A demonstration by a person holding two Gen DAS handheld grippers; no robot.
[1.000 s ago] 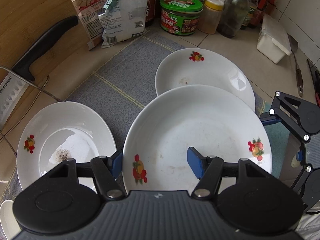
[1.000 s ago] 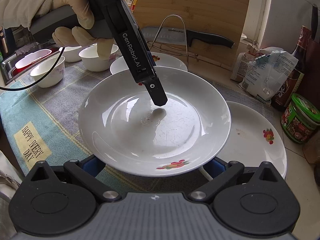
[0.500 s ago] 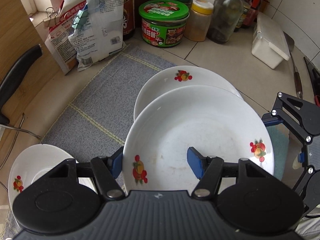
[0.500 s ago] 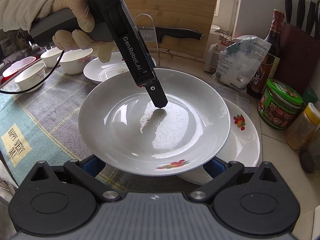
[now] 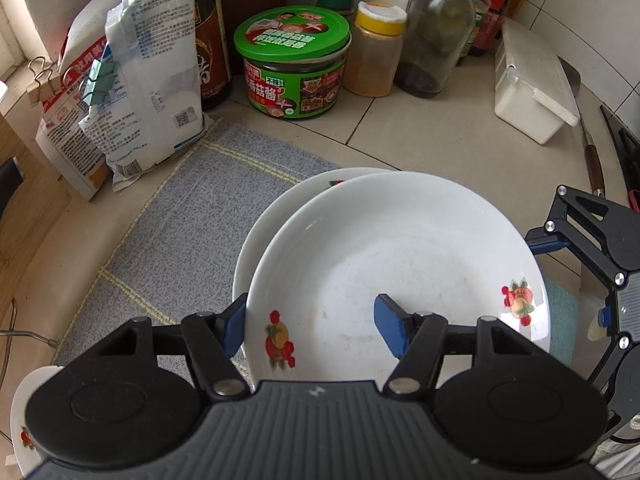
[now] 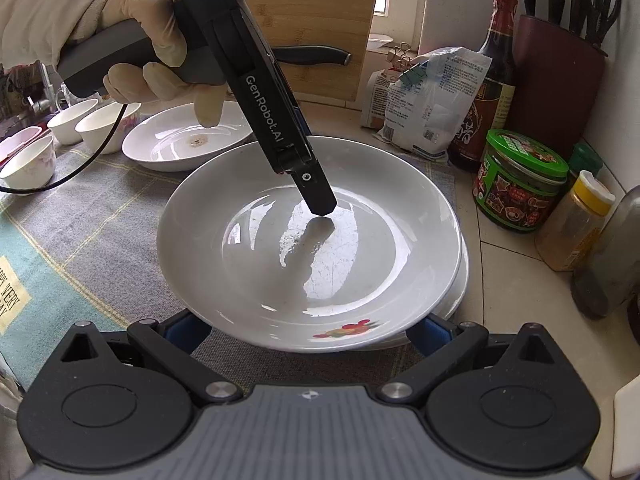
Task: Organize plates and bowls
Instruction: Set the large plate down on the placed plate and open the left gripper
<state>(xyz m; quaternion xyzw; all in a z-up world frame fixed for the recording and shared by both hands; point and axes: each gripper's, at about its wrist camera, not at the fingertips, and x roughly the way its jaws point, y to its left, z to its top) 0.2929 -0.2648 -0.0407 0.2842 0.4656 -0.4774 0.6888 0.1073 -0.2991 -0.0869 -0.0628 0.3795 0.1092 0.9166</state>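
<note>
White deep plate [image 5: 400,264] with fruit decals, held over a second matching plate [image 5: 280,208] lying on the grey checked mat [image 5: 180,216]. From the right wrist view the held plate [image 6: 308,248] nearly covers the lower plate [image 6: 460,280], whose rim shows only as a sliver at the far right edge; whether the two touch cannot be told.

Left gripper [image 5: 312,324]: one blue pad outside the plate's rim, the other inside the bowl of the plate, pinching the rim between them. In the right wrist view the left gripper [image 6: 316,196] reaches down into the plate from above, gloved left hand [image 6: 132,52] on its handle.

Right gripper [image 6: 308,332]: fingers spread wide, blue pads below the plate's near rim on either side. Contact with the plate cannot be confirmed.

Left of the held plate: a third plate [image 6: 188,140] with a brown speck at its centre, on the same mat. Beyond that, small white bowls [image 6: 108,126] in a cluster.

Right of the held plate, on the tiled counter: green-lidded sauce jar [image 6: 520,184], yellow-capped spice jar [image 6: 572,228], dark soy bottle [image 6: 488,80], clipped paper bags [image 6: 424,108]. Behind these, a knife block [image 6: 556,80].
</note>
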